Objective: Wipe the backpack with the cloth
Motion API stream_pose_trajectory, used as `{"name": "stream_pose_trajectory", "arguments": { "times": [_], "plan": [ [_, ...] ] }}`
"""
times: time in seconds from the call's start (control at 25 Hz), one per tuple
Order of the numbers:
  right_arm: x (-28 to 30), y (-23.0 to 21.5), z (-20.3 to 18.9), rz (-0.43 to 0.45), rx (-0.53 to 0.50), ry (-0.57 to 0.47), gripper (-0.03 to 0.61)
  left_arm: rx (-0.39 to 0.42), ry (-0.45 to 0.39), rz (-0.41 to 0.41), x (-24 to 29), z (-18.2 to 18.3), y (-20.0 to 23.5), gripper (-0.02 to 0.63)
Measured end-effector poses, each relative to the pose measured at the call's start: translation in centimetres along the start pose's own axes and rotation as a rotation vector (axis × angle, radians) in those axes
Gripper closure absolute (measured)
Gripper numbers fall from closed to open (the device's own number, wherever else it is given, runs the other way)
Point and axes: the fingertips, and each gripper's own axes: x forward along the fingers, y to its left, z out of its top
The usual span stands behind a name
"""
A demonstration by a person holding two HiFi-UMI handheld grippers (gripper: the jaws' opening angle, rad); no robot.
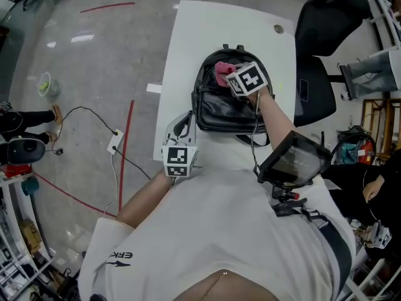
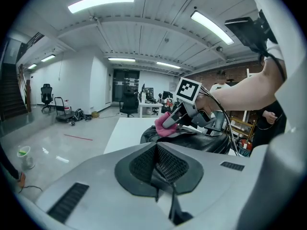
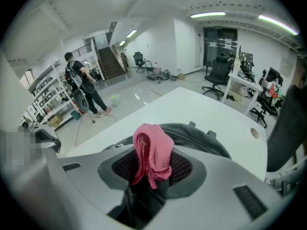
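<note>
Left gripper (image 1: 180, 129) at the near edge of the white table (image 1: 182, 49), jaws pressed together, nothing seen in them. Black backpack (image 1: 220, 110) lies mid-table. Right gripper (image 1: 229, 75) clamps the pink cloth (image 1: 221, 71) at the backpack's far top. Looks mid-wipe; next: drag cloth across, keeping contact.

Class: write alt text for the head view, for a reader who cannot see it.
The right gripper holds a pink cloth against the top of a black backpack lying on a white table. The left gripper sits at the backpack's near left corner.
</note>
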Motion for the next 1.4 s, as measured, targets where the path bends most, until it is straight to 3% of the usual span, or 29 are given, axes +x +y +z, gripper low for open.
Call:
{"name": "stream_pose_trajectory", "arguments": {
  "times": [0.2, 0.48, 1.0, 1.2, 1.4],
  "plan": [
    [1.9, 4.5, 0.6, 0.067, -0.052, 0.013, 0.431, -0.006, -0.008, 0.037, -1.7, -0.3, 0.7, 0.611],
    [1.3, 2.6, -1.6, -0.028, -0.122, 0.07, 0.431, -0.005, -0.02, 0.034, -1.8, -0.1, 0.3, 0.611],
    [-5.4, -7.3, -9.0, -0.269, 0.025, 0.091, 0.431, 0.026, -0.037, -0.056, -0.1, 0.3, -2.6, 0.611],
    [-6.1, -7.8, -9.8, -0.286, 0.089, 0.06, 0.431, 0.029, -0.049, -0.064, 0.4, 0.6, -2.9, 0.611],
    [-6.0, -6.2, -6.9, -0.254, 0.098, -0.019, 0.431, 0.026, -0.055, -0.039, 0.1, 1.1, -2.2, 0.611]
  ]
}}
